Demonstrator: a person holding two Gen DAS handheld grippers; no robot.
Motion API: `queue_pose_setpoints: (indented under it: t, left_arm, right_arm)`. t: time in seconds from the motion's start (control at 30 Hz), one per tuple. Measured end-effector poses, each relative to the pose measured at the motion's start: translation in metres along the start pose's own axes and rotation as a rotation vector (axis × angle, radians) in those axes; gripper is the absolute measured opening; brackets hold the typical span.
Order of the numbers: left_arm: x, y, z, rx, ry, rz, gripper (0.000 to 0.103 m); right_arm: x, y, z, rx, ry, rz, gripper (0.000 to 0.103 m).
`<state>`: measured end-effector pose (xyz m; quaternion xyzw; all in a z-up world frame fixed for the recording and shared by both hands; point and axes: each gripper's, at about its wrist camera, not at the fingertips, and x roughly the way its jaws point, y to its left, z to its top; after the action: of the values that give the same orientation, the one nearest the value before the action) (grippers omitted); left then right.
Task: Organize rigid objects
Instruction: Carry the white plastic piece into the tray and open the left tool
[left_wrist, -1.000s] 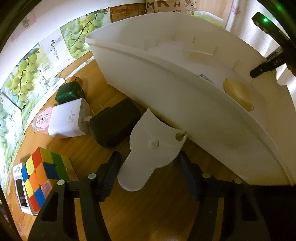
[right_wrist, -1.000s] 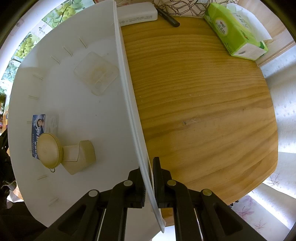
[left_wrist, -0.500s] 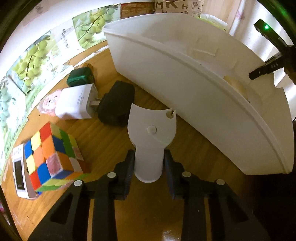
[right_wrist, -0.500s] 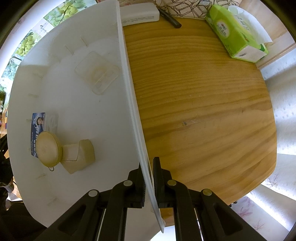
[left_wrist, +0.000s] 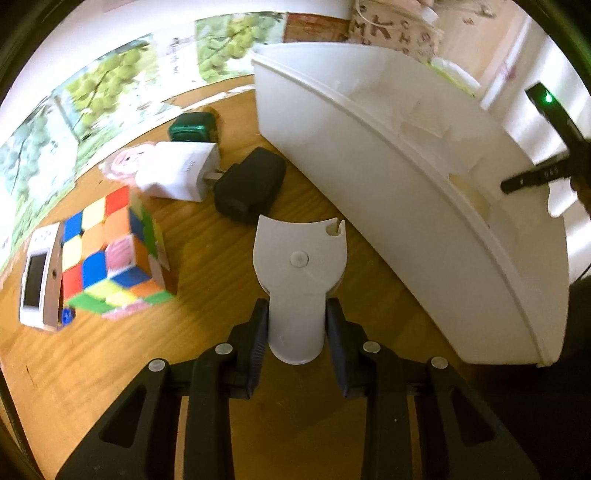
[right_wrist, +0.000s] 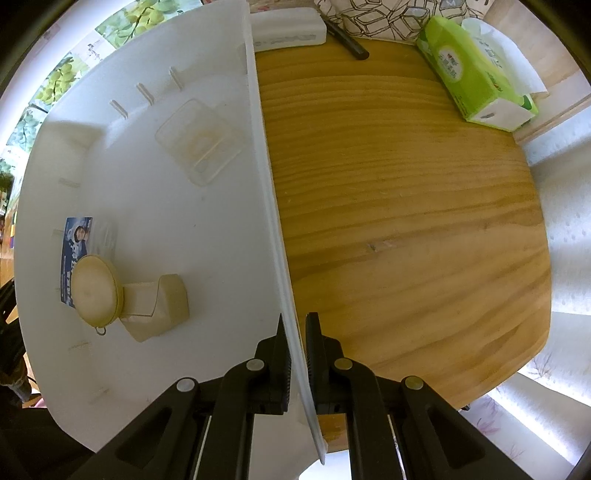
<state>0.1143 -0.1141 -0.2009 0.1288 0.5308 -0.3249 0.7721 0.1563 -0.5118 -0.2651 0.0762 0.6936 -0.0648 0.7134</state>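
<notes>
My left gripper (left_wrist: 297, 325) is shut on the stem of a flat white plastic piece (left_wrist: 300, 266), held just above the wooden table. To its right stands the big white bin (left_wrist: 424, 206). In the right wrist view my right gripper (right_wrist: 297, 354) is shut on the bin's rim (right_wrist: 271, 206), pointing straight down. Inside the bin lie a round beige tape measure (right_wrist: 92, 295), a beige block (right_wrist: 162, 306), a small card (right_wrist: 75, 240) and a clear square dish (right_wrist: 201, 142).
Left of the held piece sit a black adapter (left_wrist: 251, 188), a white charger (left_wrist: 177, 173), a green box (left_wrist: 194, 127), a colour cube (left_wrist: 110, 254) and a small white device (left_wrist: 37, 277). In the right wrist view a green tissue pack (right_wrist: 472, 70), a white case (right_wrist: 288, 27) and a pen (right_wrist: 349, 40) lie at the table's far edge.
My left jaws have shut on the white plastic piece, which has turned upright in line with the fingers. The view has shifted left along the table. The right gripper has kept its hold on the bin's rim.
</notes>
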Motion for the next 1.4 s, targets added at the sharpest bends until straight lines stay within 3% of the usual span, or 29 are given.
queue_pose_setpoints:
  t: [0.33,0.6,0.97,1.4]
  left_arm:
    - [-0.031,0.002,-0.012,-0.13,-0.071,0.025,0.032]
    - [-0.065,-0.009,-0.011,-0.158,-0.153,0.062,0.032]
    - [-0.113,-0.04,0.018,-0.097,-0.283,0.111,0.032]
    - [-0.126,-0.089,0.051,0.007,-0.317,0.102,0.032]
  right_arm:
    - [-0.004,0.005,0.0,-0.026,-0.012,0.0,0.007]
    - [-0.008,0.009,-0.001,-0.055,-0.024,0.008,0.007]
    - [-0.013,0.012,-0.004,-0.092,-0.041,0.034,0.007]
    - [-0.021,0.01,-0.006,-0.134,-0.053,0.063,0.007]
